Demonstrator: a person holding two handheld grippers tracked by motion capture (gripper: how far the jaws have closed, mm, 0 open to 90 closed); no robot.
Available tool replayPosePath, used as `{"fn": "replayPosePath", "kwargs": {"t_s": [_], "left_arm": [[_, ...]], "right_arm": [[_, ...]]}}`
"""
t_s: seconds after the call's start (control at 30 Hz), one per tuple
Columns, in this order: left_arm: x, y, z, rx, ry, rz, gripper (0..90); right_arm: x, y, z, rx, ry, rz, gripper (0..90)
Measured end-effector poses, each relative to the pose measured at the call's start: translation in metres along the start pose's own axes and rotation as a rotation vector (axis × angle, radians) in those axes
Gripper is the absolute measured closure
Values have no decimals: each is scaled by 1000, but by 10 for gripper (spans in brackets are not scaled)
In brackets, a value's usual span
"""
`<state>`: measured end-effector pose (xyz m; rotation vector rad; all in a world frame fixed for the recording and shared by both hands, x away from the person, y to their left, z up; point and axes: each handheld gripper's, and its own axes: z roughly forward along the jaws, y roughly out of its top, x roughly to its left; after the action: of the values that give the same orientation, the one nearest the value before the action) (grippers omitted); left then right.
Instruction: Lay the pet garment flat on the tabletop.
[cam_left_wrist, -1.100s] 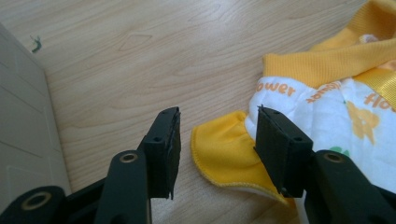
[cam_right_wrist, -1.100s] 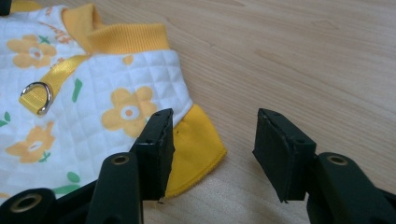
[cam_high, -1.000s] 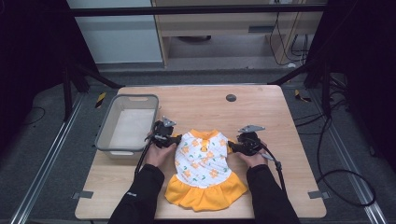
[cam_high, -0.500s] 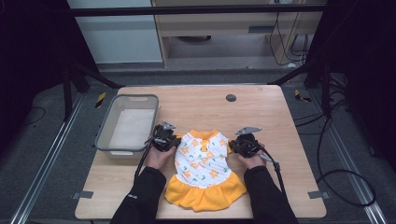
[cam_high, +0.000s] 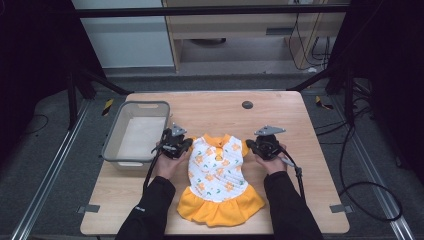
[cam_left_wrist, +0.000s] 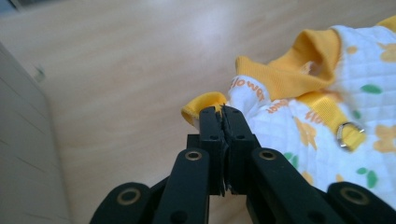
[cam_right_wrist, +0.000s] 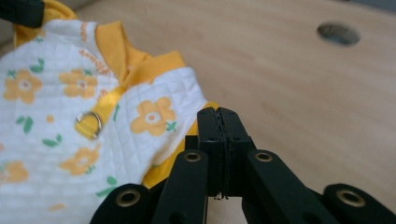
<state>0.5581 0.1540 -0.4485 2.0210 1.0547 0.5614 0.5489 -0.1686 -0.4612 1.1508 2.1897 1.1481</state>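
Observation:
A small white quilted dress (cam_high: 217, 170) with orange flowers, a yellow collar and a yellow skirt lies flat on the wooden table (cam_high: 305, 125). My left gripper (cam_high: 188, 145) is at its left sleeve. In the left gripper view, the left gripper (cam_left_wrist: 223, 113) is shut on the yellow cuff of the dress (cam_left_wrist: 327, 107). My right gripper (cam_high: 249, 145) is at the opposite sleeve. In the right gripper view, the right gripper (cam_right_wrist: 218, 113) is shut, with the yellow cuff of the dress (cam_right_wrist: 70, 88) at its tips. A metal ring (cam_right_wrist: 88, 124) sits on the chest strap.
A grey bin (cam_high: 111, 147) stands on the table to the left, close beside my left hand, and its wall (cam_left_wrist: 21, 140) shows in the left gripper view. A round hole (cam_high: 247, 105) lies in the tabletop beyond the dress. Cables trail from both grippers toward the front edge.
Both grippers have stayed at the sleeves with only slight shifts of the hands. The dress lies as before.

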Motion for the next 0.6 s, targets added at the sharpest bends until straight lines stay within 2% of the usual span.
{"fn": "replayPosePath", "kwargs": {"t_s": [0.07, 0.1, 0.13, 0.17, 0.2, 0.23, 0.27, 0.3, 0.37, 0.5, 0.6], "left_arm": [[0, 10, -6, -27, 21, 9, 877], [0, 10, -6, -27, 21, 9, 876], [1, 17, -8, -44, 59, 22, 874], [1, 17, -8, -44, 59, 22, 865], [3, 21, -5, -49, 105, 16, 843], [3, 21, -5, -49, 105, 16, 779], [6, 22, -2, -50, 144, 7, 680], [8, 21, -2, -44, 134, -5, 617], [10, 20, -3, -32, 134, -8, 580], [11, 17, -12, -41, 85, -38, 574], [8, 14, -22, -43, 39, -31, 594]], "right_arm": [[0, 14, -2, -48, -31, -17, 893], [0, 21, -3, -72, -56, -27, 891], [0, 27, -3, -96, -90, -40, 888], [0, 31, -2, -117, -119, -50, 881], [-1, 36, -1, -126, -139, -57, 847], [-1, 36, -1, -126, -139, -57, 847], [-1, 42, 3, -133, -182, -65, 733], [-2, 43, 4, -127, -189, -72, 716], [0, 44, 3, -126, -188, -74, 692], [4, 42, -6, -117, -146, -68, 694], [6, 38, -15, -113, -114, -56, 710]]}}
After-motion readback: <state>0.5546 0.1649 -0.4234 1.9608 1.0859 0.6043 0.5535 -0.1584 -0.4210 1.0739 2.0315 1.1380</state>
